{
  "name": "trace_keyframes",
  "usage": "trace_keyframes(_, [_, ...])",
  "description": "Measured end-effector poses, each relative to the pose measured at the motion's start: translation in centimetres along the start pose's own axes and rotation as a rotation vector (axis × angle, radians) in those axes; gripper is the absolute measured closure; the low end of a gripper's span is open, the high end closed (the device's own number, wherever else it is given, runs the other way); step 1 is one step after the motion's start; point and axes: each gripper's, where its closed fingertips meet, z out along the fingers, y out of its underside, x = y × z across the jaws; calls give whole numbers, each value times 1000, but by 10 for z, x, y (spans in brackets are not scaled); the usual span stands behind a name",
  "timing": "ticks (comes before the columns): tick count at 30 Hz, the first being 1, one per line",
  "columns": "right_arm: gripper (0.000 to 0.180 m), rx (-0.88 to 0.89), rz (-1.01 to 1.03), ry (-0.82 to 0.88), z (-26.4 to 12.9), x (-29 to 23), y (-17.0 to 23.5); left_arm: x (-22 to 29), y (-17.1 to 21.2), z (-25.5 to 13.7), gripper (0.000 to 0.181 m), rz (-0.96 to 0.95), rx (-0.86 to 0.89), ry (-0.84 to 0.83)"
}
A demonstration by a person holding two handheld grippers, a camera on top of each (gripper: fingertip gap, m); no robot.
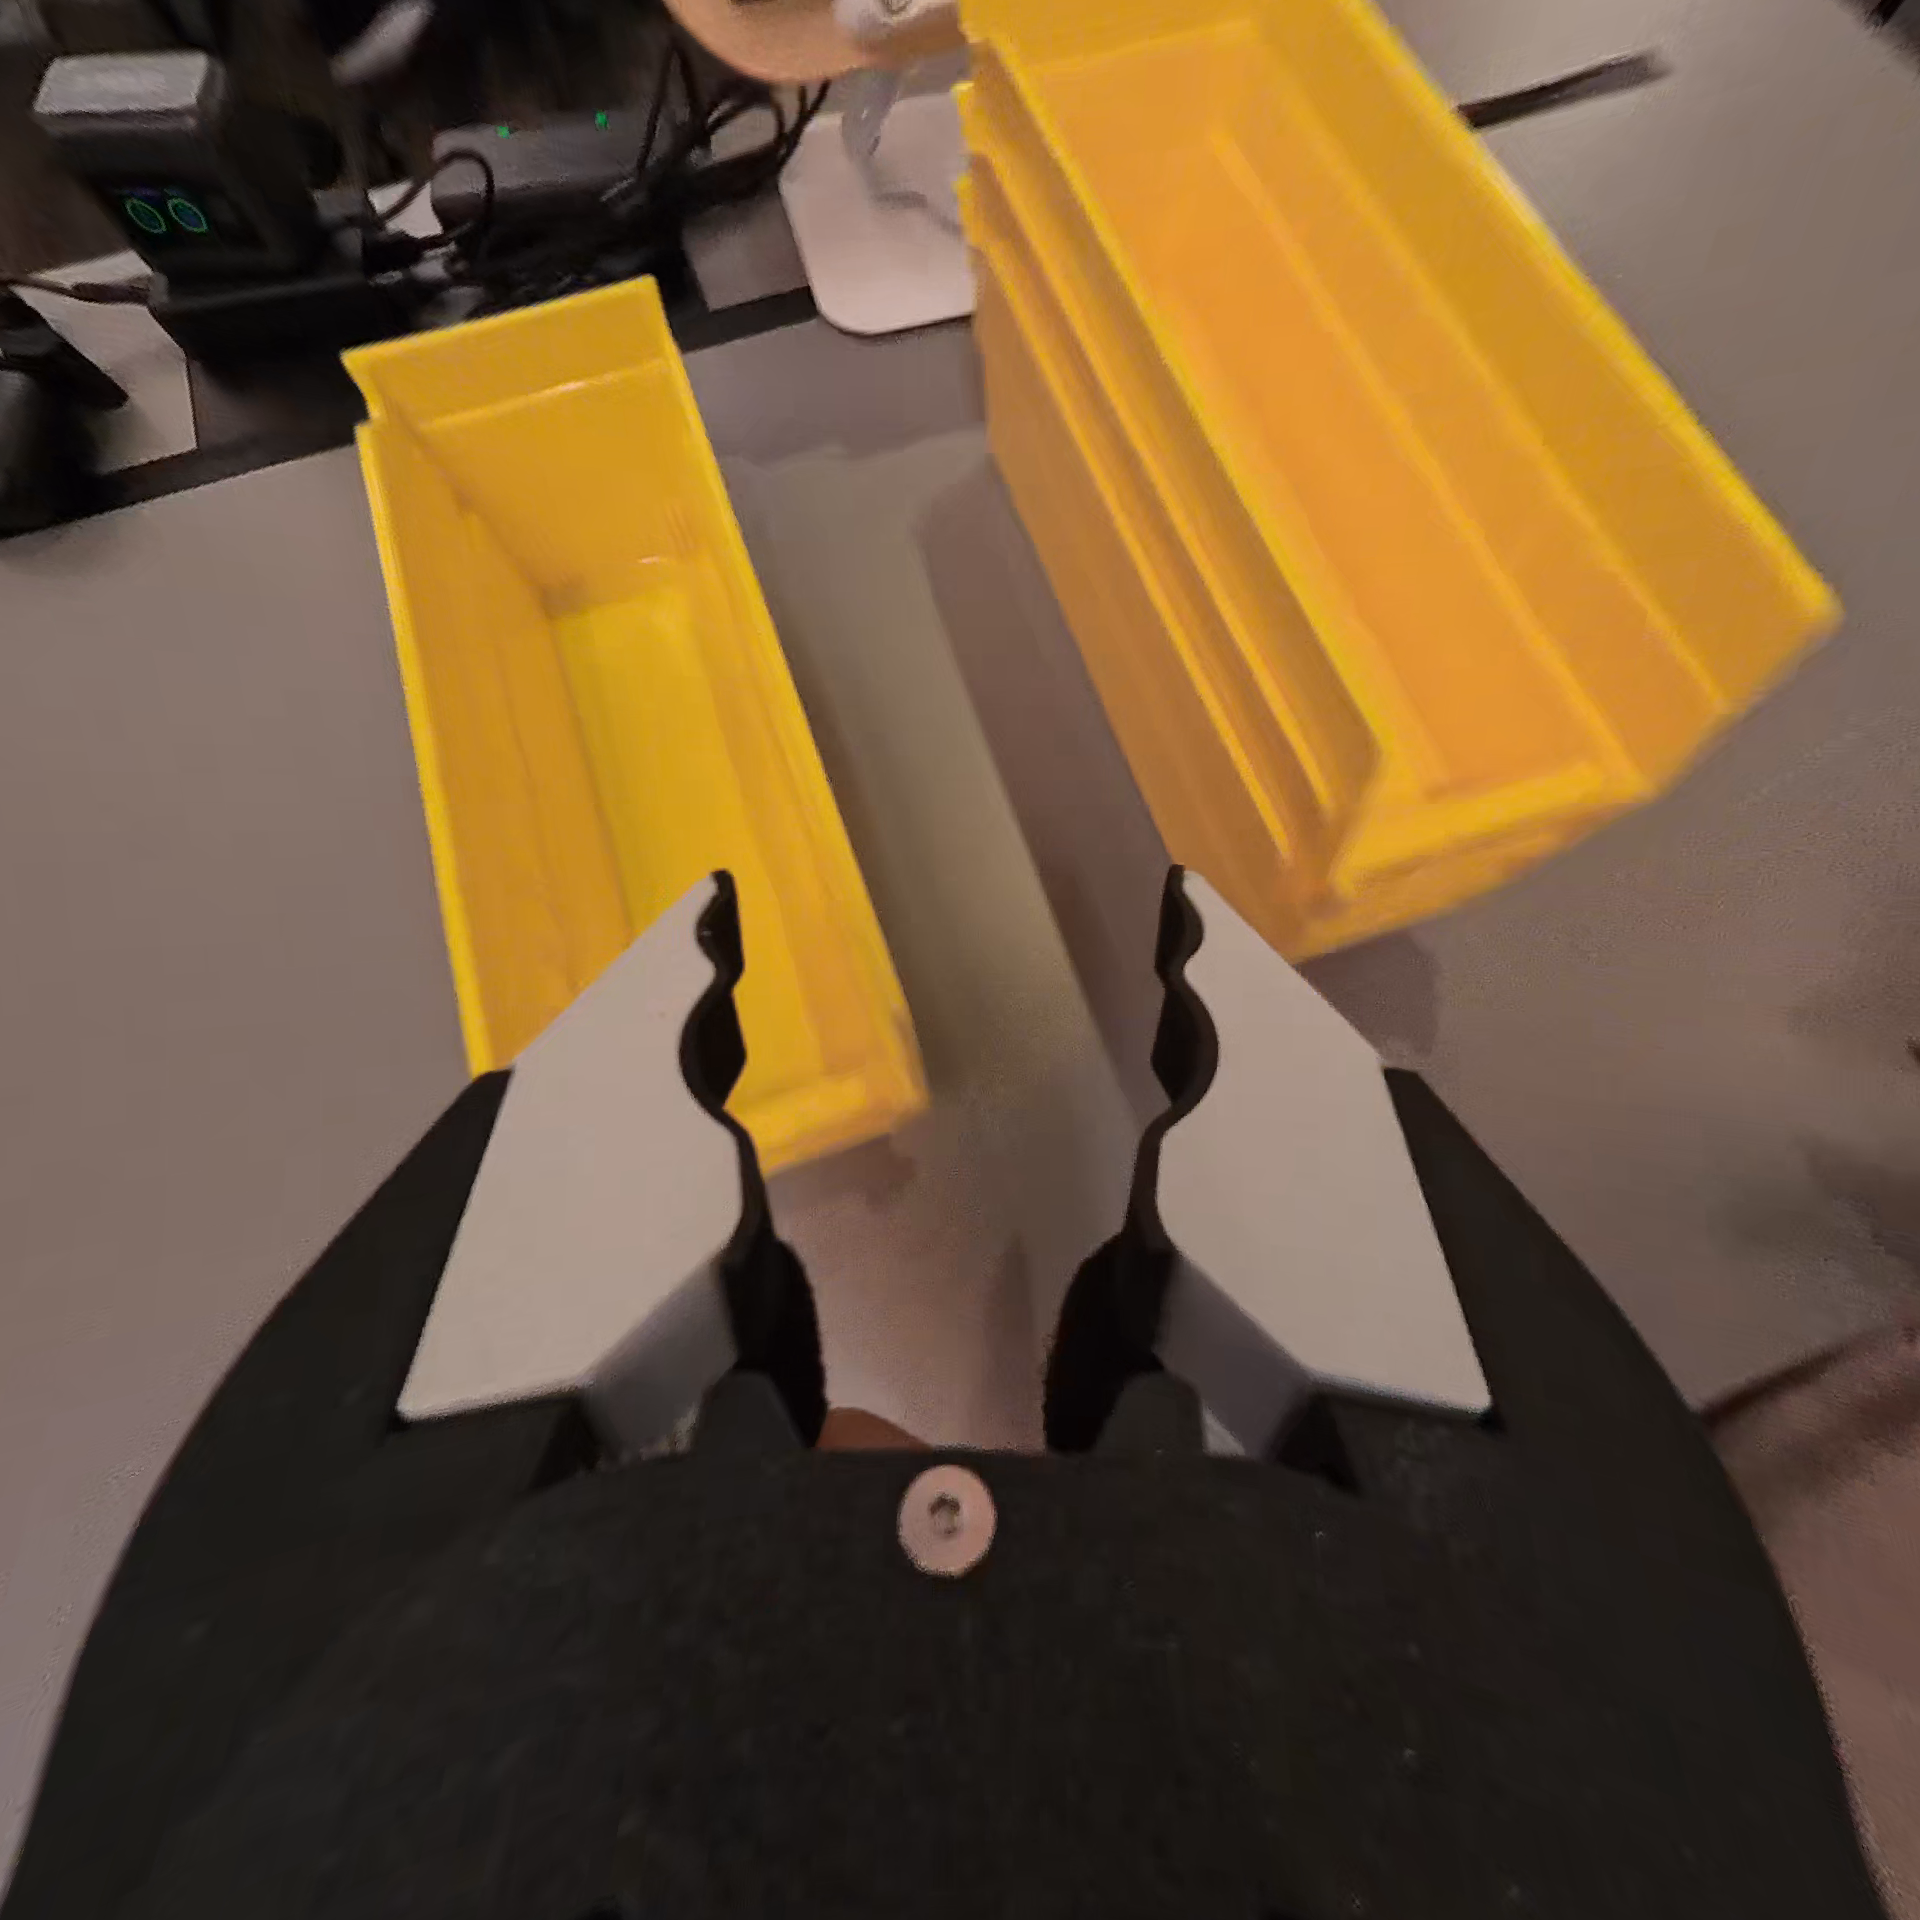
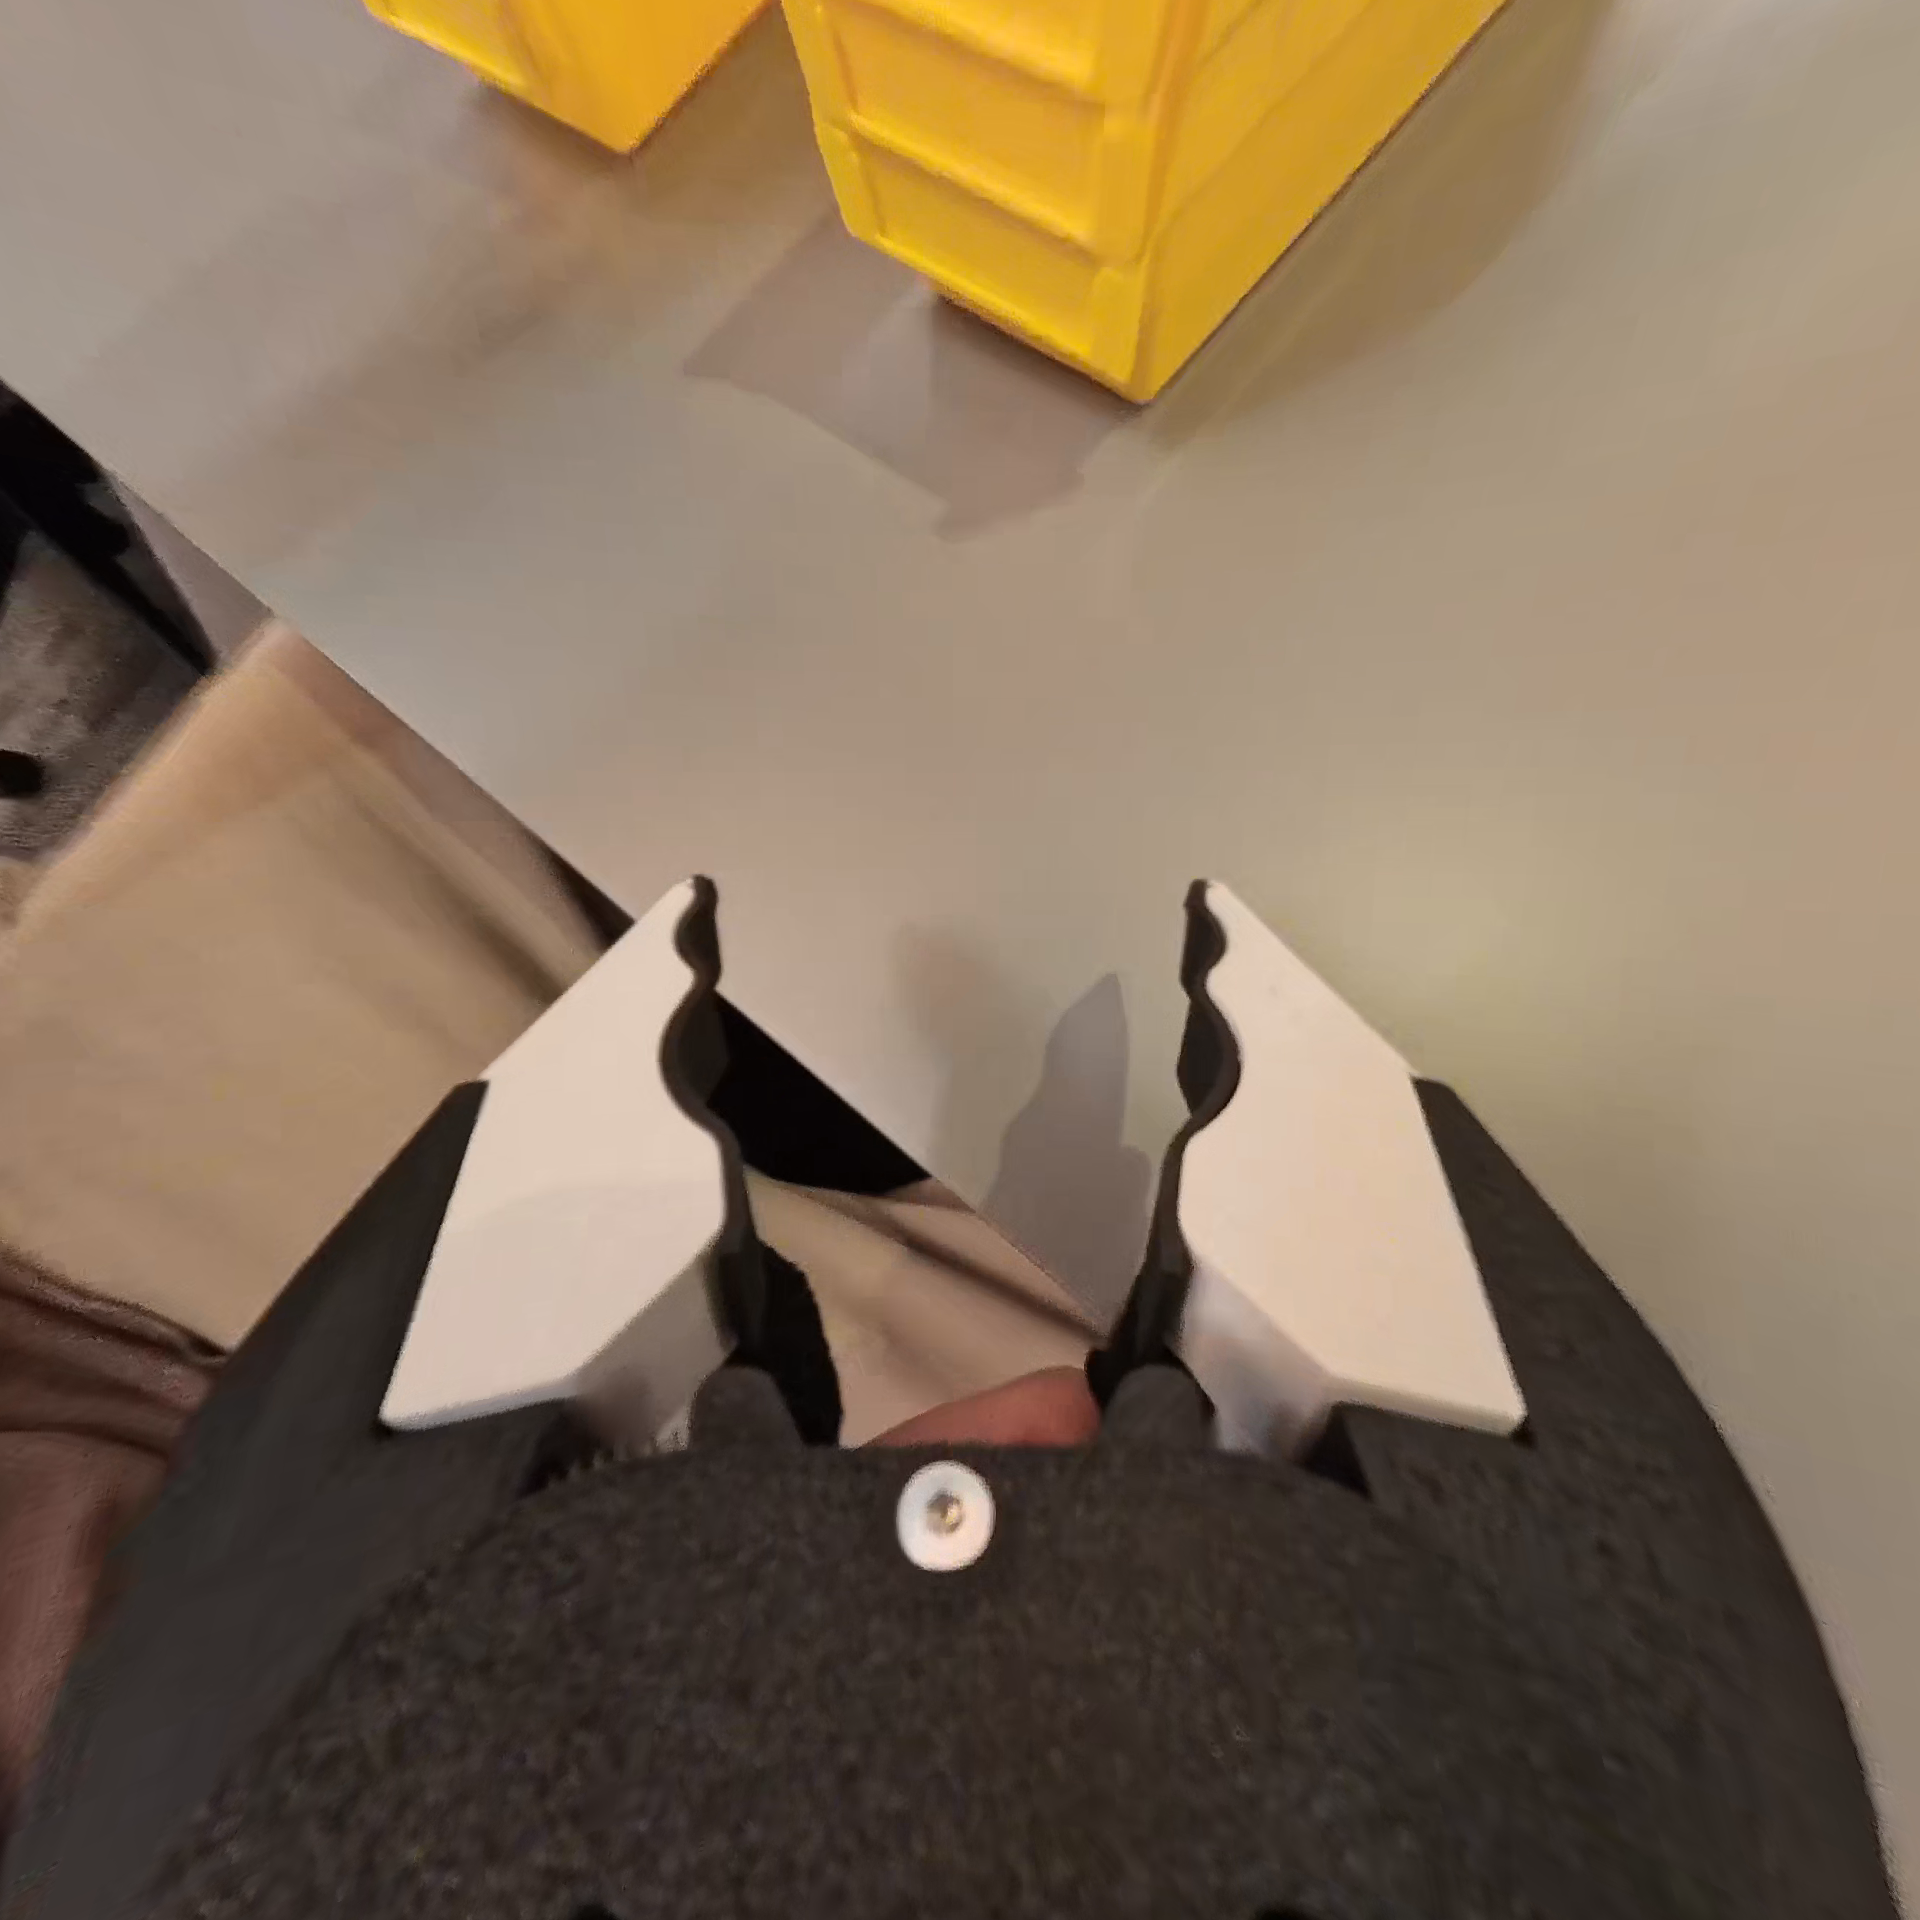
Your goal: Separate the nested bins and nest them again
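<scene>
A single long yellow bin [image 1: 623,727] lies on the grey table, left of centre in the left wrist view. A taller stack of nested yellow bins [image 1: 1351,468] stands to its right, a gap of table between them. My left gripper [image 1: 951,883] is open and empty, hovering above the near end of the single bin and the gap. In the right wrist view the stack's near end [image 2: 1039,177] and a corner of the single bin [image 2: 582,62] show at the top. My right gripper [image 2: 951,894] is open and empty, well short of the bins, over the table's near edge.
Black electronics and cables [image 1: 260,208] crowd the far left of the table. A silver monitor base [image 1: 883,229] stands behind the bins. The table's near edge [image 2: 520,831] runs diagonally, with a person's beige clothing [image 2: 260,935] below it. Bare table [image 2: 1143,675] lies before the bins.
</scene>
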Motion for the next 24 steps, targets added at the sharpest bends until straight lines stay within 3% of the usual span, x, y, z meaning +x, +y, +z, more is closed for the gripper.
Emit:
trace_keyframes(1, [86,-10,18,-25,1,-2,-11,13,15,-14,104,3,48,17])
trace_keyframes(6, [77,8,101,-18,3,20,-121,54,67,-67,113,41,246,-11])
trace_keyframes(9, [67,-8,174,17,19,49,-201,65,78,-76,118,109,320,-59])
trace_keyframes(12, [61,-147,249,73,52,74,-254,65,80,-70,125,161,351,-94])
trace_keyframes(17, [60,-360,335,230,101,95,-284,66,107,-42,125,162,227,-43])
trace_keyframes(24, [61,-492,352,443,132,119,-300,67,117,-35,125,165,176,1])
